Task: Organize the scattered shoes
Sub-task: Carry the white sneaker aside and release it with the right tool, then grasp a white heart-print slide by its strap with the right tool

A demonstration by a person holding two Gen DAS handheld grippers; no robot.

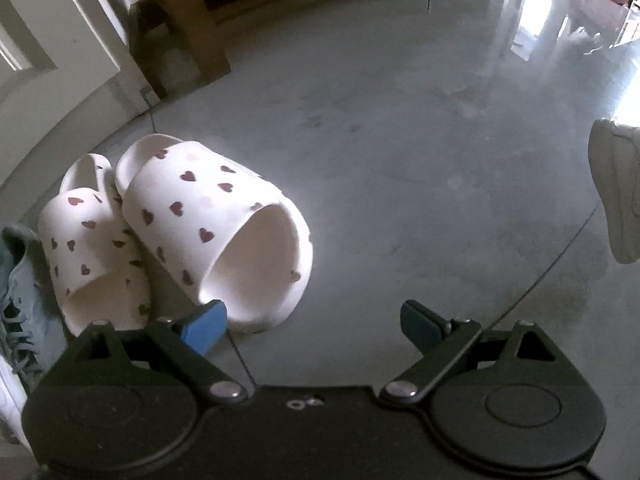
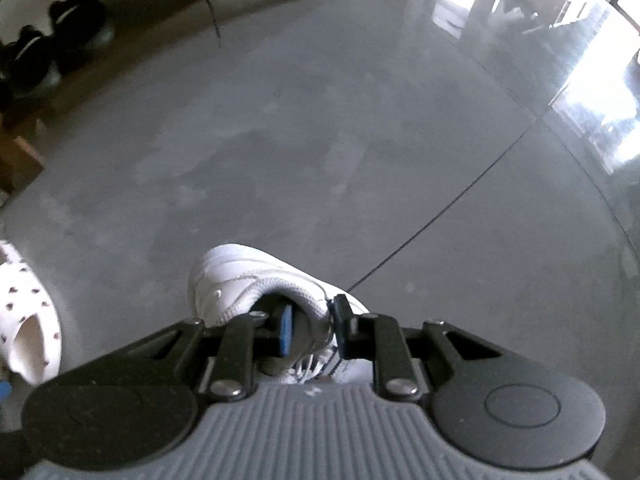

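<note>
Two white slippers with dark red hearts lie side by side on the grey floor in the left wrist view, one (image 1: 216, 224) lit brightly, the other (image 1: 92, 248) to its left. My left gripper (image 1: 312, 328) is open just behind them, its left blue pad touching nothing I can make out. A white sneaker (image 2: 256, 284) hangs above the floor in the right wrist view, my right gripper (image 2: 312, 328) shut on its collar, one pad inside and one outside. The same sneaker (image 1: 618, 192) shows at the right edge of the left view.
A teal laced sneaker (image 1: 20, 300) lies at the far left beside the slippers. A wooden rack (image 1: 188, 20) stands against the white wall, with dark shoes (image 2: 52, 48) on its low shelf. A heart slipper (image 2: 28, 320) shows left in the right view. Glossy floor stretches ahead.
</note>
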